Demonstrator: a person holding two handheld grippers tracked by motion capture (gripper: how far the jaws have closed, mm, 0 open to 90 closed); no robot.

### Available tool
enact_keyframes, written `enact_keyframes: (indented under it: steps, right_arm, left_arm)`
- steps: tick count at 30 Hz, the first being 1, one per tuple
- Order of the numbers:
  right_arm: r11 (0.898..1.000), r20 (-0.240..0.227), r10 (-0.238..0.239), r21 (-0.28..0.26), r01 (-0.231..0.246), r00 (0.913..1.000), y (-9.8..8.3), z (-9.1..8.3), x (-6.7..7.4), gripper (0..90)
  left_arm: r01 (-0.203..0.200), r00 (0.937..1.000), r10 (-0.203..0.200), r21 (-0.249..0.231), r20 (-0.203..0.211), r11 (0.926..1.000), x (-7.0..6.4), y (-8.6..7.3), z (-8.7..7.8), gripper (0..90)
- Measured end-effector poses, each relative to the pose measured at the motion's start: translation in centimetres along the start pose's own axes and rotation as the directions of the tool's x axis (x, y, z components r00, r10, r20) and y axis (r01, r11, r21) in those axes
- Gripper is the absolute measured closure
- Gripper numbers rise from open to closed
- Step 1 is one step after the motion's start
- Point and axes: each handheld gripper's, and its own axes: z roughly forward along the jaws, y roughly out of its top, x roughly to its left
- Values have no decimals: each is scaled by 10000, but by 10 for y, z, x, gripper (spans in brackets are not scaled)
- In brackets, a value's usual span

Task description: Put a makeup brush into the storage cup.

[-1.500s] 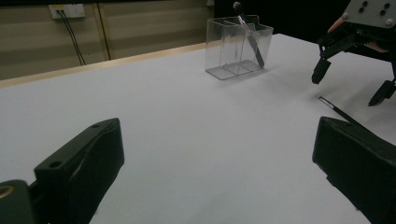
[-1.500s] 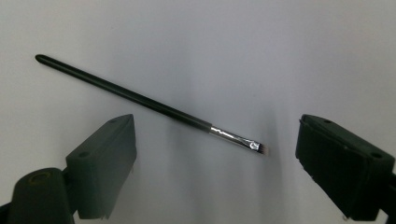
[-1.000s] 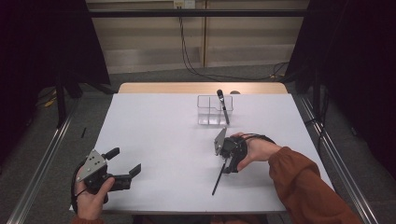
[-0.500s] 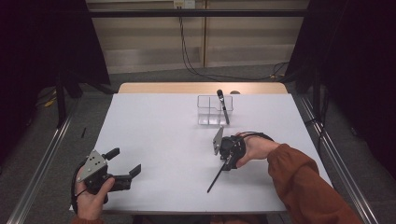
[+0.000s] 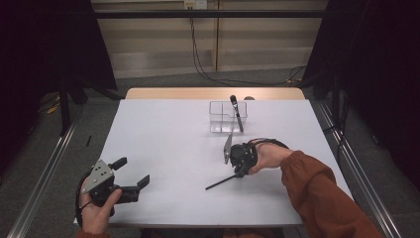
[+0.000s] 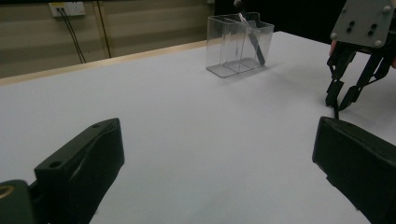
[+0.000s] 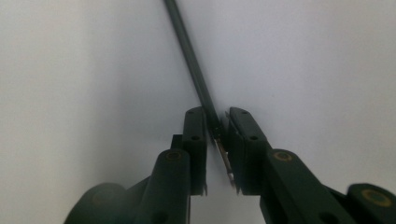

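Closing over the last second, the right gripper (image 5: 236, 171) now pinches the pen (image 5: 220, 182) on the white bench (image 5: 163, 139) between its fingers (image 7: 195, 135), ready to lift toward the clear holder (image 5: 221, 115), while the left gripper (image 5: 130, 172) rests spread

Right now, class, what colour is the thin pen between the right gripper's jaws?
Black or very dark grey; the pen shows best in the right gripper view.
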Motion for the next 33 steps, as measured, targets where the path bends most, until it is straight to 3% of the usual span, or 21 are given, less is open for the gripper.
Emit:
enact_keyframes:
  steps: [6,17,23,27,30,31,33]
  right_arm:
    - [9999,-41,127,41,-127,9999,0,0,0,865]
    - [9993,53,295,-225,-294,9995,-3,-1,1,866]
    - [9965,270,480,-704,-460,9985,-10,-4,0,865]
    - [9838,352,903,-1583,-836,9953,-17,-13,-2,865]
    - [9666,492,1182,-2343,-1035,9918,-24,-22,-3,866]
    - [9603,778,1225,-2609,-983,9894,-25,-24,-1,865]
    - [9447,866,1133,-3179,-803,9898,-28,-25,2,866]
  left_arm:
    - [-45,10000,45,53,16,10000,0,0,0,21]
    - [-68,10000,68,93,0,9999,1,0,0,21]
    - [-81,10000,81,112,-4,9999,1,0,0,21]
    - [-28,10000,28,101,11,9999,1,0,-1,21]
    - [-53,10000,53,117,2,9999,1,1,-1,21]
    - [-48,10000,48,108,-4,9999,1,1,-1,21]
    - [-45,10000,46,94,-18,9999,1,1,-1,21]
